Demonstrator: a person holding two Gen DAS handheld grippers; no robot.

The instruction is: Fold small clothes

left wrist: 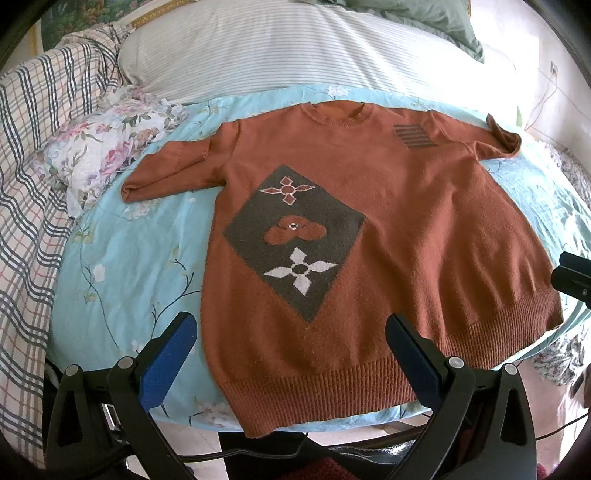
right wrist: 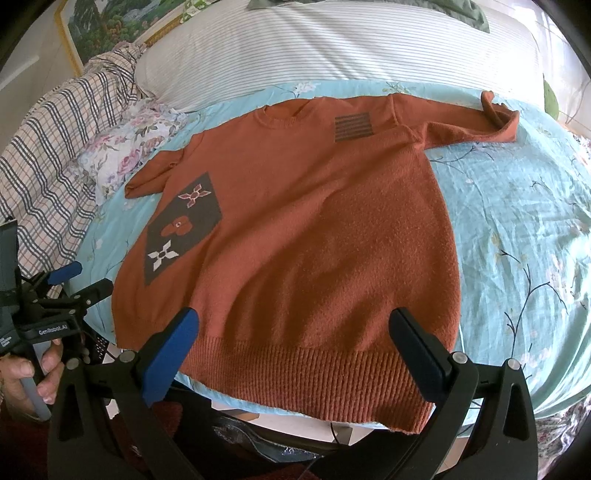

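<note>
A rust-orange knit sweater (left wrist: pixel 399 221) lies flat, front up, on a light blue floral sheet (left wrist: pixel 122 266), both sleeves spread out. It has a dark diamond patch with flower shapes (left wrist: pixel 293 236) and a striped chest patch (left wrist: pixel 412 136). It also shows in the right wrist view (right wrist: pixel 314 229). My left gripper (left wrist: pixel 290 325) is open, hovering above the ribbed hem near the sweater's left half. My right gripper (right wrist: pixel 295 321) is open above the hem (right wrist: pixel 314 376) on the right half. Neither holds anything. The left gripper also shows at the left edge of the right wrist view (right wrist: pixel 79 280).
A striped white pillow (left wrist: pixel 295 48) lies behind the sweater. A plaid blanket (left wrist: pixel 33 155) and a floral cloth (left wrist: pixel 107 147) sit at the left. The bed's near edge (left wrist: pixel 207 424) runs just under the hem. A green cover (left wrist: pixel 424 18) lies at the back.
</note>
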